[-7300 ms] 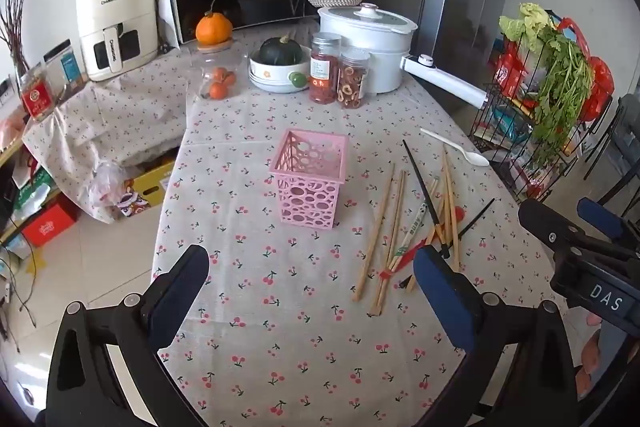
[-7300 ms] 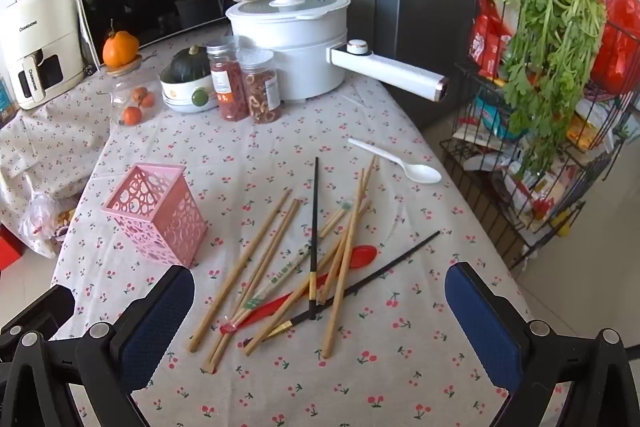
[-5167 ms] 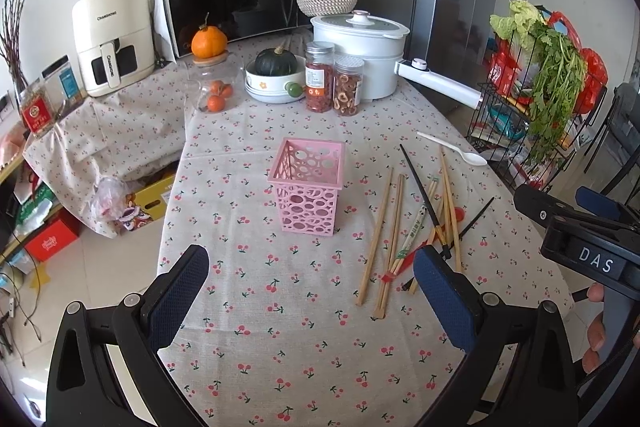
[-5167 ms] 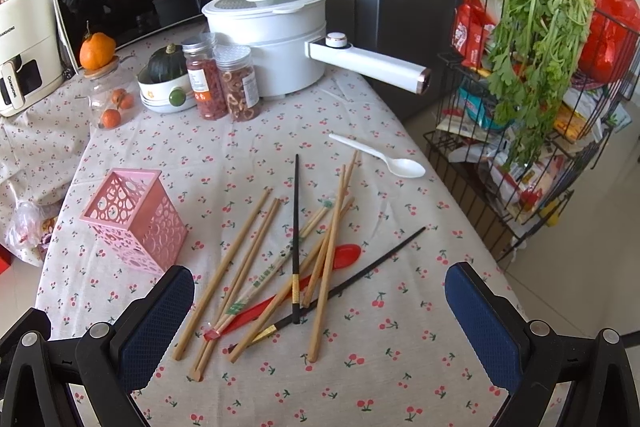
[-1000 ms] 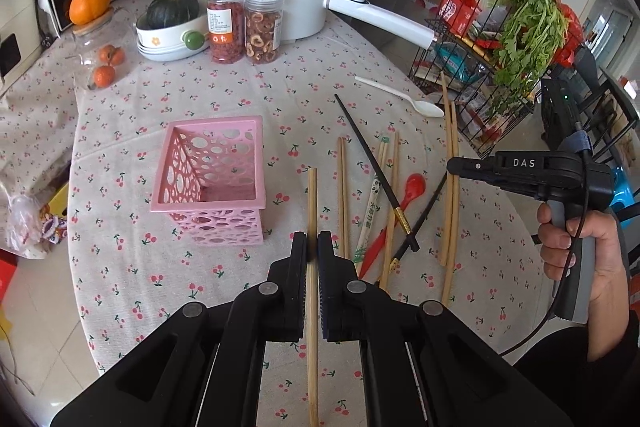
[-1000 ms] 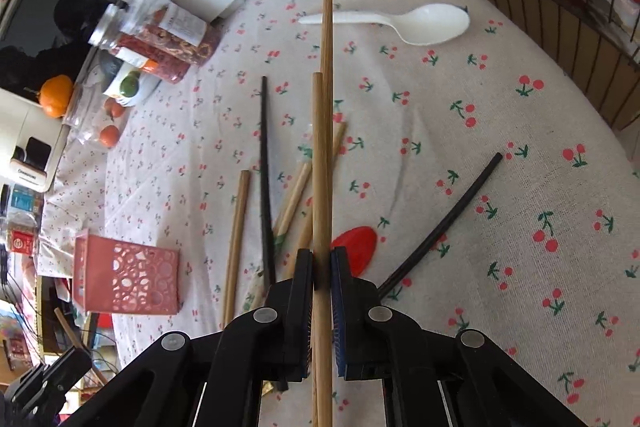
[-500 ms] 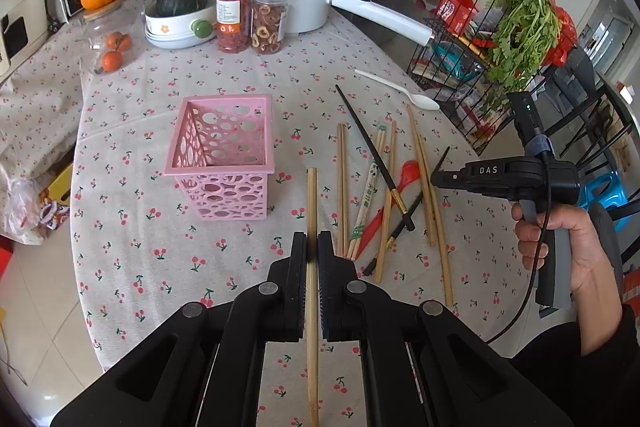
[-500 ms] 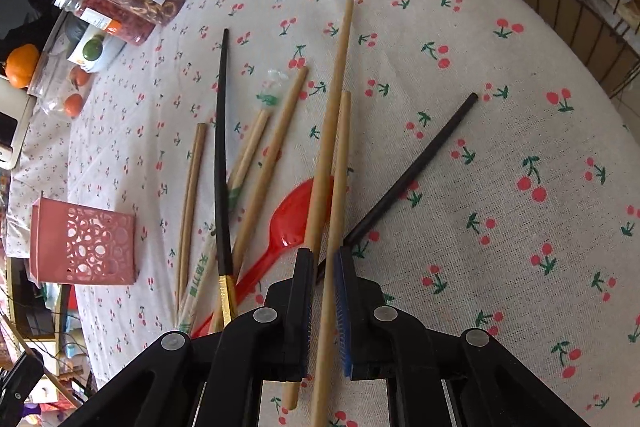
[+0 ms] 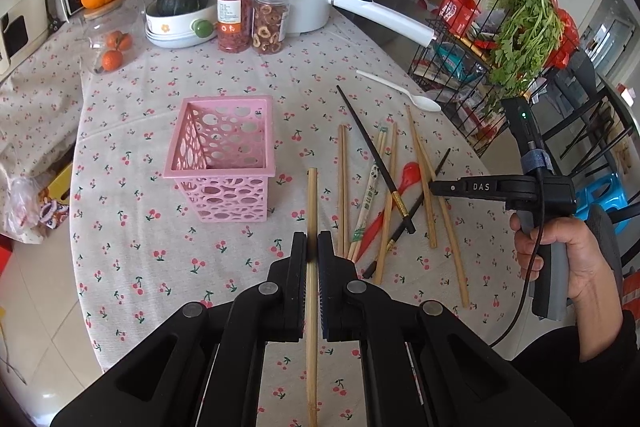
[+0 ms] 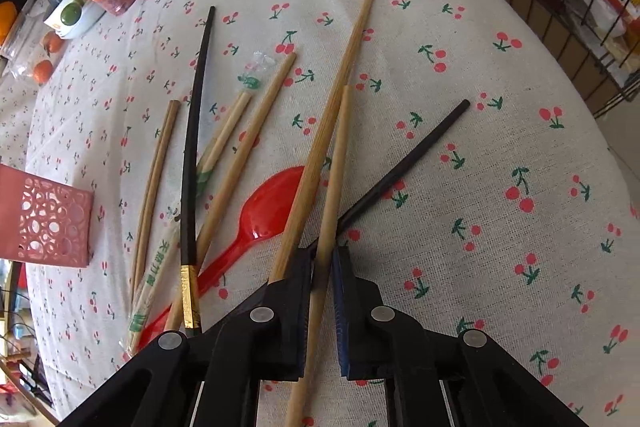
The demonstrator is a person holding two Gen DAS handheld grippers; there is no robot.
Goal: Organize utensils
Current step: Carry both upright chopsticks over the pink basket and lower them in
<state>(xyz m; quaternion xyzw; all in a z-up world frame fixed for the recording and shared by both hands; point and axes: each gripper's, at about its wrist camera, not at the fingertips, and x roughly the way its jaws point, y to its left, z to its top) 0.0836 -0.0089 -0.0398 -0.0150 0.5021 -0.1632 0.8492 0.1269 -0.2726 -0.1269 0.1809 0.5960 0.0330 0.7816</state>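
Wooden chopstick (image 9: 312,211) clamped in left hand-held gripper (image 9: 313,247) (angled steeply down); right hand-held gripper (image 10: 322,259) grips another chopstick (image 10: 334,163).

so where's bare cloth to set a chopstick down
Free: the cloth in front of the pink basket, left of the left gripper, and the stretch between the basket and the jars. Crowded: the chopstick pile right of the basket.

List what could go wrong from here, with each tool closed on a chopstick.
1. The right tool pinches its wooden chopstick low among the pile; lifting may drag the longer chopstick leaning beside it or the black chopstick crossing under.
2. The left tool holds its chopstick near mid-length, so it may pivot and miss the pink basket.
3. The perforated basket looks light; a poke could tip it.
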